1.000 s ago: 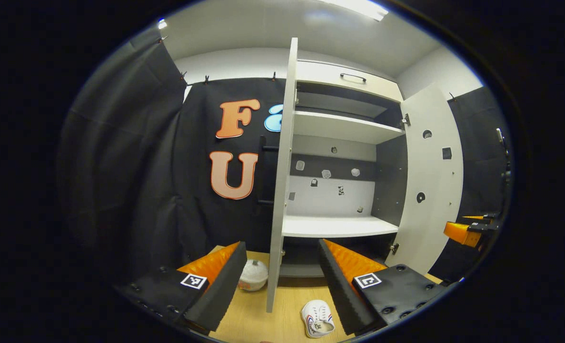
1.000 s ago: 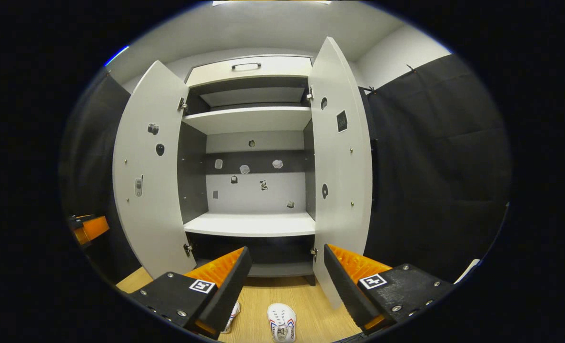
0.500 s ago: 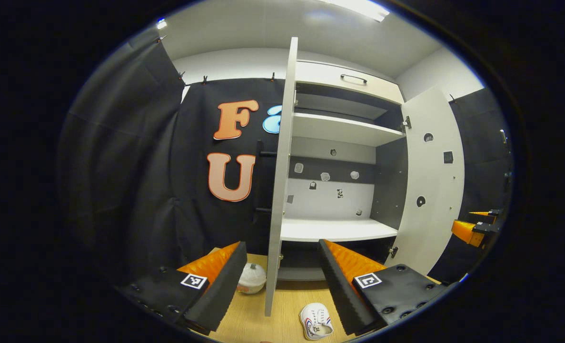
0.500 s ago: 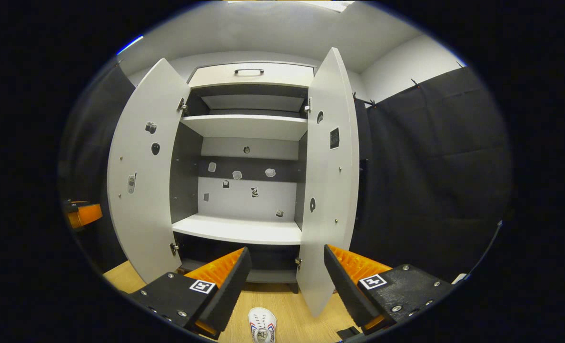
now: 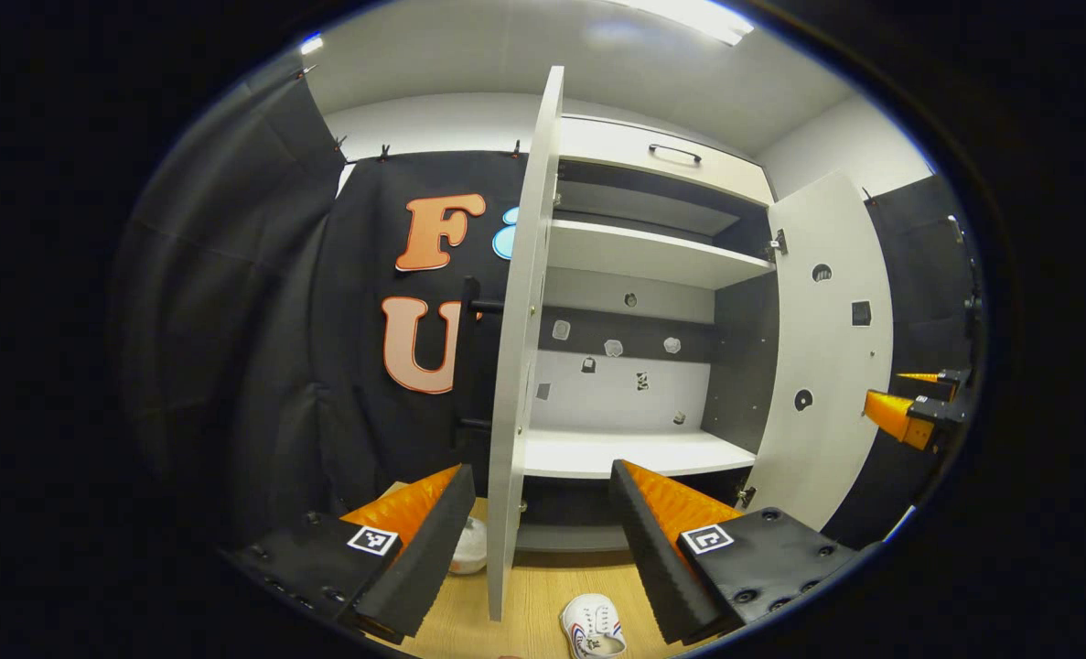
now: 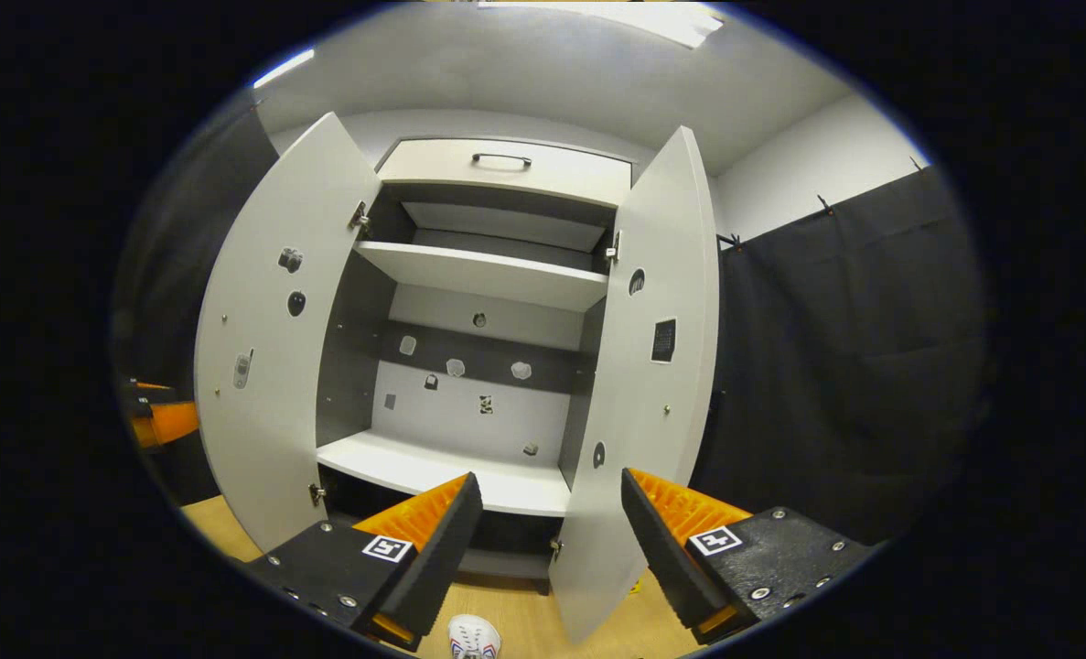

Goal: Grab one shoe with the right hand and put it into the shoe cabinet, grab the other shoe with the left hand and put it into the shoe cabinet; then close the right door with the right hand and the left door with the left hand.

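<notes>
White shoe (image 5: 592, 628) on the floor at 6 o'clock in the left gripper view, in front of the shoe cabinet (image 6: 469, 366). Likely light, soft upper; take it across the sides mid-length. One shoe toe (image 6: 472, 636) at 6 in the right gripper view; same shoe or the second, can't tell. Two doors, both open. Left claw (image 5: 543, 540) and right claw (image 6: 550, 540) wide open, empty.

white shoe (image 6: 472, 638) cut off at bottom edge, second shoe (image 5: 467, 546) half hidden by left door (image 5: 517, 348)
</notes>
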`<state>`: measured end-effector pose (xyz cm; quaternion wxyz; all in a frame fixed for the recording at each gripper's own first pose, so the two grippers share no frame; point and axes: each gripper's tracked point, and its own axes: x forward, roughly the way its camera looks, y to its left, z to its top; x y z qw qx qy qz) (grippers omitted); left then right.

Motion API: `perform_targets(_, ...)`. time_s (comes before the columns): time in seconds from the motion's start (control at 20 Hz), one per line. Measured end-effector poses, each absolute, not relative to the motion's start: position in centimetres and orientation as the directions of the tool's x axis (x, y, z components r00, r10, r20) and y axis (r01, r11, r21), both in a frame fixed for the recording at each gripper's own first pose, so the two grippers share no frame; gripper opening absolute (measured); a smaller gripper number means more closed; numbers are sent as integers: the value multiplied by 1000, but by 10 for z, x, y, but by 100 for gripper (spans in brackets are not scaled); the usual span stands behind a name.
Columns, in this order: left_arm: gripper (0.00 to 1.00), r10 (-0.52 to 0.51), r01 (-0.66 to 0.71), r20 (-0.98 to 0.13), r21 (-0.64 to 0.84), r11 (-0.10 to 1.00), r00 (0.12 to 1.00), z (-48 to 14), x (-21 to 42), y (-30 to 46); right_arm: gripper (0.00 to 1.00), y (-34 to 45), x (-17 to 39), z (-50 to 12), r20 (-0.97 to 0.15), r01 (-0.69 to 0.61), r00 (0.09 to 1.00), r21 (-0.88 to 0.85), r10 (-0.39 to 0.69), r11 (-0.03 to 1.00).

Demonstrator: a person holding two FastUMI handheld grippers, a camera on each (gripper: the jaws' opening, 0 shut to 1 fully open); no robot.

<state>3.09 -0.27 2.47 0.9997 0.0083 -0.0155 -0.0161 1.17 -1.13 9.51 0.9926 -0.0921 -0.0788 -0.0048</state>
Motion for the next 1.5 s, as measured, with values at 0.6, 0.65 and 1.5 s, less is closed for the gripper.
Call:
perform_targets(0.6, 97, 4, -2, -35, 51, 999, 999, -9, 24, 13, 94, -18, 45, -162, -269, -5, 963, -27, -2, 1000)
perform_targets(0.65, 97, 5, -3, -44, 50, 999, 999, -13, 22, 14, 95, -17, 46, -183, -293, -8, 956, -24, 1, 1000)
perform_targets(1.5, 97, 103, -84, -174, 112, 990, 979, -68, 3, 44, 58, -31, 51, -406, -659, 19, 752, -6, -18, 1000)
